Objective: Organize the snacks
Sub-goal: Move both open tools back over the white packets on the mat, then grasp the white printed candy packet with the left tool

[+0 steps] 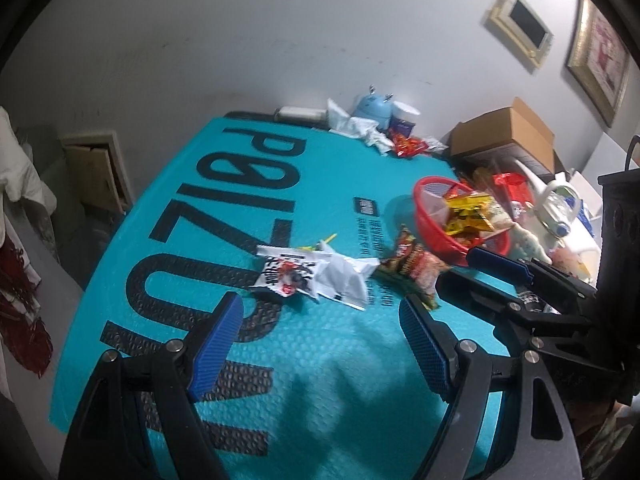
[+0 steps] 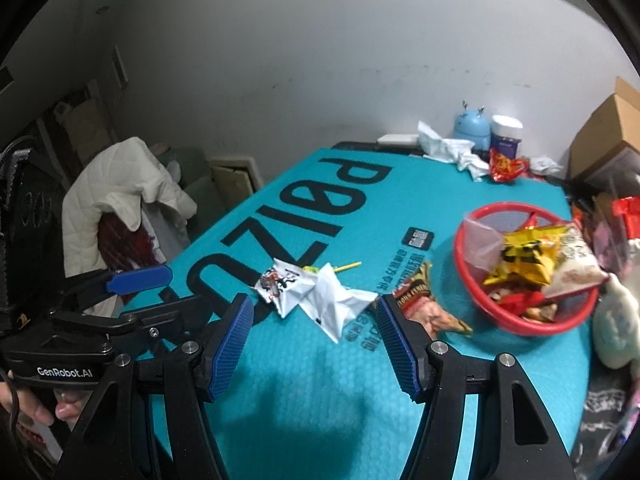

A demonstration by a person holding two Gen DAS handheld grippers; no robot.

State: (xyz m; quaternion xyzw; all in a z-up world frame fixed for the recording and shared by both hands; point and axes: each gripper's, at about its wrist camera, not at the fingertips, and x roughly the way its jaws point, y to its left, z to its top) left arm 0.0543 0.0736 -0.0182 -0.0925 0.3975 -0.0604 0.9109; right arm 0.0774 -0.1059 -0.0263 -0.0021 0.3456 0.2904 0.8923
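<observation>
A red mesh basket [image 1: 430, 229] [image 2: 472, 258] holding several snack packets stands on the teal mat [image 1: 320, 360] [image 2: 320, 380]. A white packet with black and red print [image 1: 288, 276] [image 2: 280, 284], a crumpled white wrapper [image 1: 348, 280] [image 2: 336, 304] and a brown-red snack bag [image 1: 416, 268] [image 2: 432, 308] lie on the mat beside the basket. My left gripper [image 1: 320, 320] is open and empty, just short of the white packets. My right gripper [image 2: 314, 316] is open and empty above the crumpled wrapper. Each gripper shows in the other's view: the right [image 1: 480, 272], the left [image 2: 156, 292].
At the mat's far edge are a red-yellow packet [image 1: 408, 146] [image 2: 506, 168], crumpled tissue [image 2: 452, 150], a blue toy [image 2: 472, 126] and a tub [image 2: 506, 132]. Cardboard boxes [image 1: 504, 132] and clutter crowd the right. A chair with a white jacket [image 2: 120, 192] stands left.
</observation>
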